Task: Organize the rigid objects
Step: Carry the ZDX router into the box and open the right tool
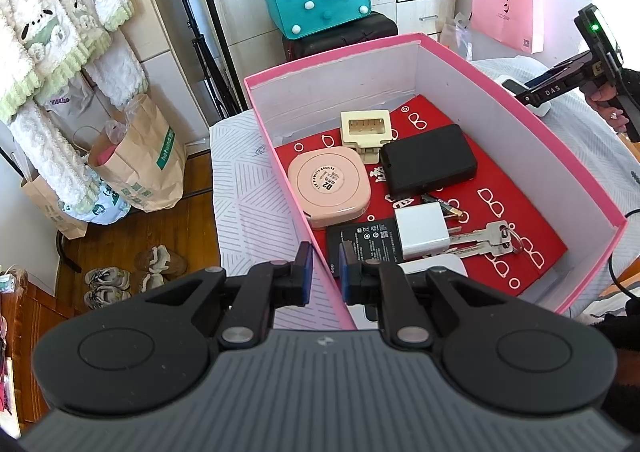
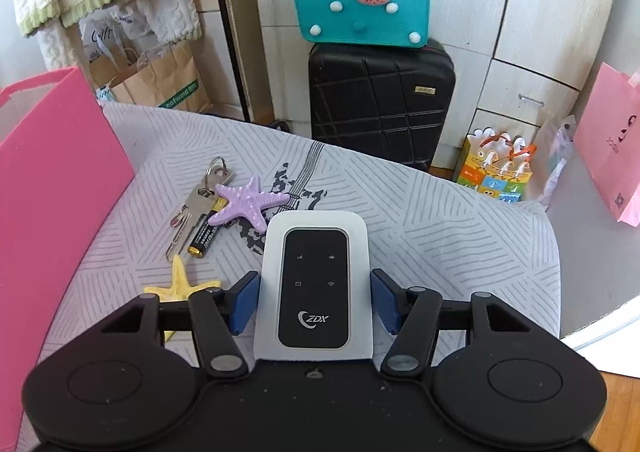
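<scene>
**Clamping the box wall, router in the other claw**

Both my claws tilt steeply downward. My left claw straddles the near wall of the pink box, its blue pads closed on that thin cardboard edge. My right claw sits well off to the box's right side, my right hand wrapped round its handle. Its pads stand about halfway apart and press on the long sides of the pocket router, which lies lengthwise between them over the striped cloth.

The router is a smooth white slab with rounded corners and a glossy black face. On the cloth beyond it lie a bumpy lilac starfish, a flat yellow starfish, a metal key bunch and a black-and-gold battery partly under the lilac arms.

The box has white inner walls and a red liner printed with spectacles. On the liner rest a matt pink rounded case, a cream ribbed plastic piece, a black matt block, a white cube charger and a flat phone battery.
</scene>
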Demonstrator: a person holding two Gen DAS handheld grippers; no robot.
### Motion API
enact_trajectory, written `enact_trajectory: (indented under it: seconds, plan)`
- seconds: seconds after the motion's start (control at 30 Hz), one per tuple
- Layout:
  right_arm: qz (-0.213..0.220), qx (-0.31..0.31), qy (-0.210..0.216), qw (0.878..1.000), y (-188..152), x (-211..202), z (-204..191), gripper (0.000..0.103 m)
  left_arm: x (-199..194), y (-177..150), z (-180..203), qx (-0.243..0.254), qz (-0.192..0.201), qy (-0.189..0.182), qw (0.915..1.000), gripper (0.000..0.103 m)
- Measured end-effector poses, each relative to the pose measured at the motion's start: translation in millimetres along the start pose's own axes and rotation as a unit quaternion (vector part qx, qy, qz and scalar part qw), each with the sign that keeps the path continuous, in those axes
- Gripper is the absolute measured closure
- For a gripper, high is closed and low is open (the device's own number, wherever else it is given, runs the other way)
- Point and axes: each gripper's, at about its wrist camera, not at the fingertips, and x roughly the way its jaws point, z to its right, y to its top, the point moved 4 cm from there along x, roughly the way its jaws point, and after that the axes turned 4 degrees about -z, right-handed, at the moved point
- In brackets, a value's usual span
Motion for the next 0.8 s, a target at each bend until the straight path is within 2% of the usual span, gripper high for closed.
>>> enact_trajectory:
  seconds: [0.3,0.47,0.6,0.7,0.8]
  plan:
    - [0.047,-0.024,0.016,0.998,-9,-55,-26,0.038,0,0,0,0.001,0.001,0.000,1.0000,0.090]
    - [0.080,-0.054,0.086,0.992,-1,-97,-59,0.038,0,0,0,-0.001,0.001,0.000,1.0000,0.090]
    - [0.092,-0.101,0.157,0.978,8,-121,-97,0.038,1,1,0,-0.001,0.004,-0.002,1.0000,0.090]
    - [0.083,-0.141,0.210,0.964,13,-127,-129,0.038,1,2,1,-0.001,0.004,-0.004,1.0000,0.090]
    - [0.053,-0.175,0.261,0.948,18,-125,-160,0.038,1,1,0,0.000,0.005,-0.004,1.0000,0.090]
